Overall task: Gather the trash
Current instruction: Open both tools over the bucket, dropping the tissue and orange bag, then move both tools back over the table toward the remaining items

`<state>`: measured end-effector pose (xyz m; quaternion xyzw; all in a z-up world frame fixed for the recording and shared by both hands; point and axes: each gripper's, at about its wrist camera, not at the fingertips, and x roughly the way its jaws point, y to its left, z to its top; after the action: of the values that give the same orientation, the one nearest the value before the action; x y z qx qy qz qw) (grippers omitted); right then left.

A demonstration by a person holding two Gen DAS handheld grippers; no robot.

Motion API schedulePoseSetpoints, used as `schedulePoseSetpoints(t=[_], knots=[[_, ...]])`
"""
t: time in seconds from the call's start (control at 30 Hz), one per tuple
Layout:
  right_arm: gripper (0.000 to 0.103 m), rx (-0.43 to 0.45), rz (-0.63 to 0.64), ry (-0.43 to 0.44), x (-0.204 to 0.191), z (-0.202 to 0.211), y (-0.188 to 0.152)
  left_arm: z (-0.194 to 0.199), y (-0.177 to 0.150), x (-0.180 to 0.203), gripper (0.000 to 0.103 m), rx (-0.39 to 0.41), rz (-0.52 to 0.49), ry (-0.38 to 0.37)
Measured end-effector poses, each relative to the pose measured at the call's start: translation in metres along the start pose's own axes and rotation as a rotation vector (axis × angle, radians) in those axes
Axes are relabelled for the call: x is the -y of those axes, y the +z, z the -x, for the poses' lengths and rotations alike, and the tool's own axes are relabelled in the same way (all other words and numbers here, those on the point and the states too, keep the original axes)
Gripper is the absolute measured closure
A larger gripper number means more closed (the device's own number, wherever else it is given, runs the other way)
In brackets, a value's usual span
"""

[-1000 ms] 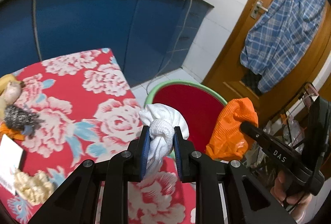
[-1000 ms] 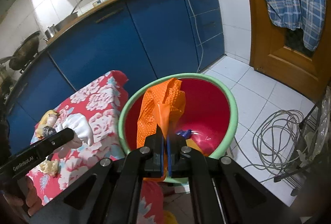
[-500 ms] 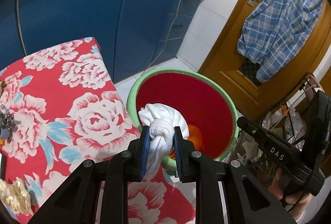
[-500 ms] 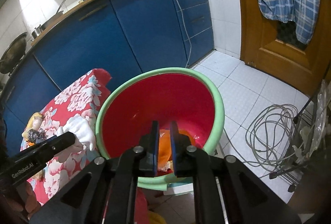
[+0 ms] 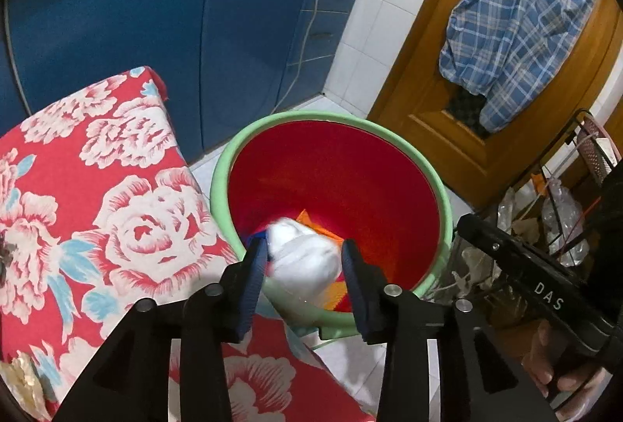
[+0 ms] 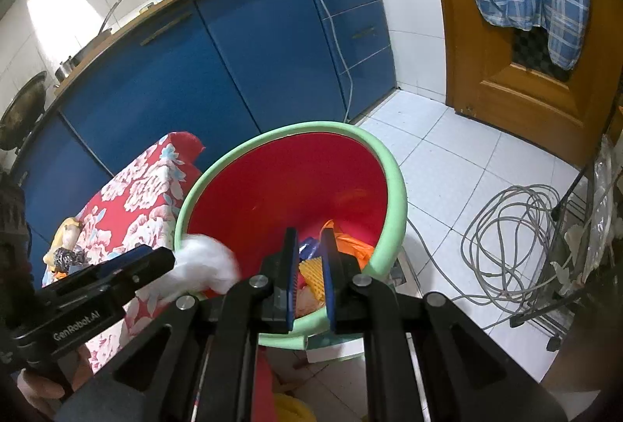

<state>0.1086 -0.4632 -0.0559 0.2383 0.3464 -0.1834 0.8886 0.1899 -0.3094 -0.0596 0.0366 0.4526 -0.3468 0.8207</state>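
A red bucket with a green rim [image 5: 405,153] [image 6: 393,165] stands on the floor beside the floral table. My left gripper [image 5: 305,258] is open over the bucket's near rim; a blurred white cloth wad [image 5: 301,258] [image 6: 202,266] is loose between its fingers. My right gripper [image 6: 310,246] is open and empty above the bucket. Orange plastic bag [image 6: 352,246] and other scraps lie at the bucket's bottom.
The table with the red floral cloth [image 5: 97,196] is at the left, with scraps at its far end [image 6: 66,250]. Blue cabinets [image 5: 155,13] stand behind. A wooden door [image 6: 518,79] with a plaid shirt, a cable coil [image 6: 514,227] and a wire rack [image 5: 564,196] are at the right.
My left gripper has moved over the bucket and opened, letting go of the white cloth. My right gripper let go of the orange bag, which now lies in the bucket.
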Motion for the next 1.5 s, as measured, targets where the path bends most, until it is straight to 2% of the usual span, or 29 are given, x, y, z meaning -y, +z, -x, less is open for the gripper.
schedulePoseSetpoints(t=[0.13,0.6,1.03,1.5], knots=[[0.089,0.007,0.004,0.008,-0.002,0.004,0.0,0.004,-0.001,-0.002,0.058,0.009,0.001,0.022],[0.077,0.019,0.03,0.05,-0.021,0.019,-0.007,0.04,-0.007,-0.021,0.058,0.061,0.038,0.071],[0.065,0.01,0.108,0.102,-0.068,0.031,-0.022,0.088,-0.026,-0.056,0.058,0.114,0.099,0.163],[0.049,-0.003,0.176,0.161,-0.115,0.044,-0.041,0.134,-0.054,-0.095,0.05,0.156,0.187,0.252]])
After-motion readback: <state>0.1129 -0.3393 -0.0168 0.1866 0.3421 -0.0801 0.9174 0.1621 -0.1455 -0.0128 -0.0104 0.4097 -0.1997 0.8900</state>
